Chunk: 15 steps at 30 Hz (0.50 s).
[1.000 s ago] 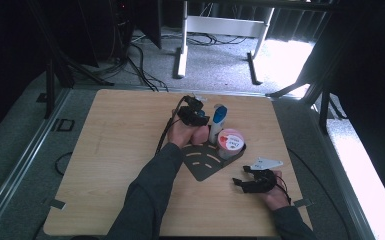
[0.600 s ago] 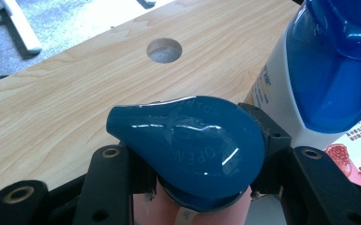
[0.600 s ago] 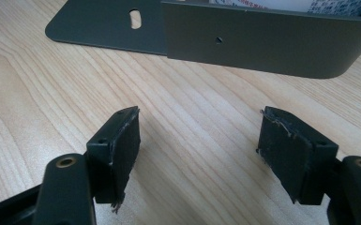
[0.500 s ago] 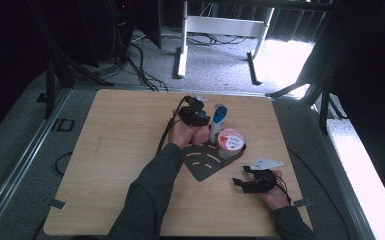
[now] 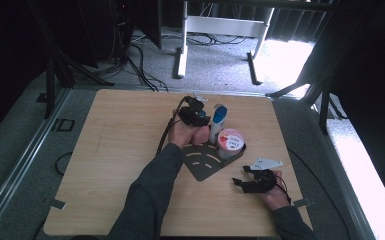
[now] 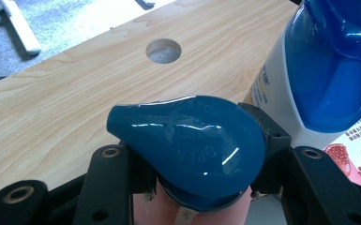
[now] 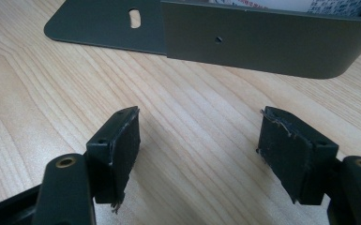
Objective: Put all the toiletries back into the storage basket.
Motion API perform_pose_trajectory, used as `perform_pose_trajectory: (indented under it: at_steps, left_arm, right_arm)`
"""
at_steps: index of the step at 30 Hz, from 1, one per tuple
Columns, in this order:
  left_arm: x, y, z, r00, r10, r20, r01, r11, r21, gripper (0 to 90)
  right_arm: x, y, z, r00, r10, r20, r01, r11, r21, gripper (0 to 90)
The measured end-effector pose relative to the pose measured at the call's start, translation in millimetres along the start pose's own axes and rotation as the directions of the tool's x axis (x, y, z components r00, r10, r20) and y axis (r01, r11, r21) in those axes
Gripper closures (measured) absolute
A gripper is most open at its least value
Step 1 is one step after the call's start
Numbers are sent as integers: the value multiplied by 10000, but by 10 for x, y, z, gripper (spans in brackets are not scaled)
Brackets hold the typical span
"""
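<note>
Left gripper (image 6: 194, 187) clamps my teal-capped bottle (image 6: 192, 150) beside the white bottle (image 6: 328, 65). Right gripper (image 7: 199, 159) waits wide. Next, probably, I seat it in the rack (image 7: 267, 42).

Bare table (image 5: 110, 150) left of rack (image 5: 205, 162)

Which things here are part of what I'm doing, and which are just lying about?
In use:
- left claw, shut on a teal bottle cap
- white bottle with blue cap
- pink-lidded tub
- dark metal holder

Idle:
- right claw, open over the table
- cable hole
</note>
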<state>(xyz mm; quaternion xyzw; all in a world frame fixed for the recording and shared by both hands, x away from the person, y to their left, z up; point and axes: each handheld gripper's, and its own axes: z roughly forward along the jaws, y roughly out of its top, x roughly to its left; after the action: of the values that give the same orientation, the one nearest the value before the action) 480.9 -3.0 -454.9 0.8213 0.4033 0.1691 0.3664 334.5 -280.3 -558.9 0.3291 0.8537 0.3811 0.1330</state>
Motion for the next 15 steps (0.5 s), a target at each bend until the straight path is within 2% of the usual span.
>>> perform_pose_trajectory:
  at_steps: [9,12,15]
  left_arm:
    - [-8,-9,-10,9999,86,70,-87,9999,107,519]
    - [5,0,-30,9994,-162,299,162,9999,-29,509]
    - [-9,-4,-30,9996,-119,259,120,9999,-9,488]
  right_arm:
    - [5,-2,-1,10000,-16,34,16,10000,3,290]
    - [5,-3,-1,10000,-15,36,15,10000,0,290]
    - [5,-2,-1,10000,-22,39,22,10000,-2,290]
